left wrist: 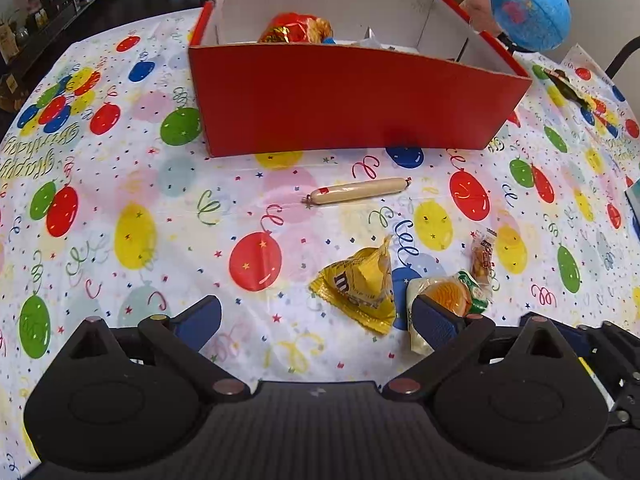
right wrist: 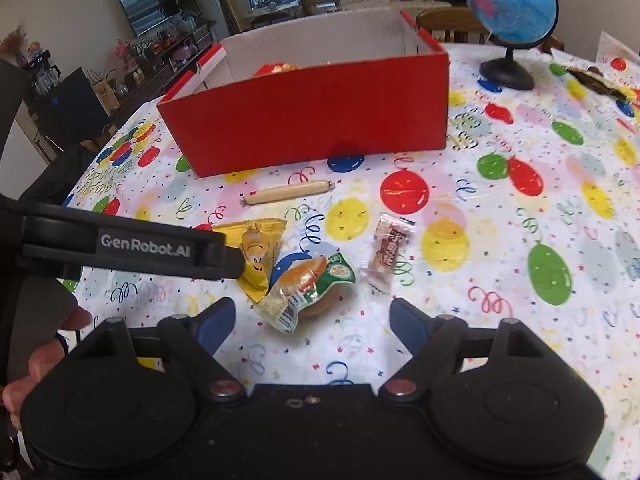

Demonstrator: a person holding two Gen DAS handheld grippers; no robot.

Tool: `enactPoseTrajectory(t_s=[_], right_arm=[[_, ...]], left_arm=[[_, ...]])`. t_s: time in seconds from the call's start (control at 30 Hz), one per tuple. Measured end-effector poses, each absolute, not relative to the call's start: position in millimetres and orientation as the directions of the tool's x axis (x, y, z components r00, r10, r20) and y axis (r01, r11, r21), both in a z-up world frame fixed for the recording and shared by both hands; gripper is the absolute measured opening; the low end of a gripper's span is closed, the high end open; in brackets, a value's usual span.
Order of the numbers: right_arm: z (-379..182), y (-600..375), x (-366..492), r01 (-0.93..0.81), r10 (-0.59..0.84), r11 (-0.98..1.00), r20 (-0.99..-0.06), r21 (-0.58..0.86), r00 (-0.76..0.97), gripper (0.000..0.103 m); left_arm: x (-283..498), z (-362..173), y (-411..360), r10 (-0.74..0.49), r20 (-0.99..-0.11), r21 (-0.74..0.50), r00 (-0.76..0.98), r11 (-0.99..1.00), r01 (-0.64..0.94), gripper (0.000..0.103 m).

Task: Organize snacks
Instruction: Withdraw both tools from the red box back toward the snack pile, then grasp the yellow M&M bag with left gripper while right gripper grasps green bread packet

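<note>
Red cardboard box point(left wrist: 344, 100), crinkly yellow pkt point(left wrist: 360, 280), sausage stick point(left wrist: 358, 191)

A red cardboard box point(right wrist: 308, 116) with a white inside stood open at the far middle of the table point(right wrist: 500, 320), with a red and gold wrapped snack point(left wrist: 294, 28) already lying inside. Near its front wall lay a pale sausage stick point(right wrist: 288, 192), slightly slanted. Nearer still sat a crumpled yellow candy bag point(right wrist: 258, 252), touching a bun in a clear and green wrapper point(right wrist: 308, 288) on its right. Just right of the bun lay a small clear-wrapped snack point(right wrist: 386, 252) with red print.
</note>
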State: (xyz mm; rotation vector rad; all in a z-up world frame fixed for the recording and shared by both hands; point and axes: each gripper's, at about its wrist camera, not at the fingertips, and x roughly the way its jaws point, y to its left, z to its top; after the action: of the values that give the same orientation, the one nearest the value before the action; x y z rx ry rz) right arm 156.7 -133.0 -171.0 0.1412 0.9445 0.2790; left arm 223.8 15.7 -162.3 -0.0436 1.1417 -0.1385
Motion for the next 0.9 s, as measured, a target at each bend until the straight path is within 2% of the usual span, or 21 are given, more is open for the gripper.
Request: enactPoseTrajectory(t_s=[0.2, 0.37, 0.43, 0.57, 0.6, 0.73, 0.87, 0.9], right_arm=[[-181.5, -127.1, 171.0, -0.208, 0.337, 0.941, -0.782, 0.266, 0.524, 0.073], [-186.9, -123.1, 181.8, -0.224, 0.368, 0.929, -0.781, 0.293, 0.504, 0.059], [-188.6, -122.8, 185.4, -0.221, 0.370, 0.929, -0.781, 0.297, 0.503, 0.059], [-193.0, -122.4, 190.1, -0.220, 0.370, 0.929, -0.788, 0.299, 0.493, 0.051], [-194.1, -122.3, 191.0, -0.218, 0.369, 0.929, -0.789, 0.299, 0.491, 0.050], [-195.0, -124.3, 191.2, -0.205, 0.358, 0.933, -0.790, 0.294, 0.497, 0.038], [-195.3, -126.8, 190.3, -0.191, 0.356, 0.935, -0.789, 0.300, 0.501, 0.037], [-195.1, -126.8, 189.0, -0.190, 0.354, 0.935, -0.789, 0.299, 0.502, 0.037]], left_arm=[[234.6, -169.6, 5.2, -0.133, -0.909, -0.092, 0.396, 0.988, 0.120, 0.101], [240.6, -176.0, 5.6, -0.149, -0.913, -0.114, 0.379, 0.987, 0.114, 0.100], [242.0, -177.4, 6.3, -0.161, -0.914, -0.128, 0.373, 0.985, 0.113, 0.093], [242.5, -179.9, 4.9, -0.158, -0.915, -0.125, 0.371, 0.986, 0.111, 0.070], [242.5, -180.3, 4.5, -0.162, -0.915, -0.129, 0.370, 0.985, 0.113, 0.069], [242.6, -179.4, 1.9, -0.177, -0.911, -0.141, 0.372, 0.983, 0.122, 0.053], [242.5, -176.6, 3.2, -0.179, -0.908, -0.146, 0.379, 0.983, 0.114, 0.034], [242.4, -176.0, 4.4, -0.177, -0.908, -0.146, 0.381, 0.983, 0.110, 0.033]])
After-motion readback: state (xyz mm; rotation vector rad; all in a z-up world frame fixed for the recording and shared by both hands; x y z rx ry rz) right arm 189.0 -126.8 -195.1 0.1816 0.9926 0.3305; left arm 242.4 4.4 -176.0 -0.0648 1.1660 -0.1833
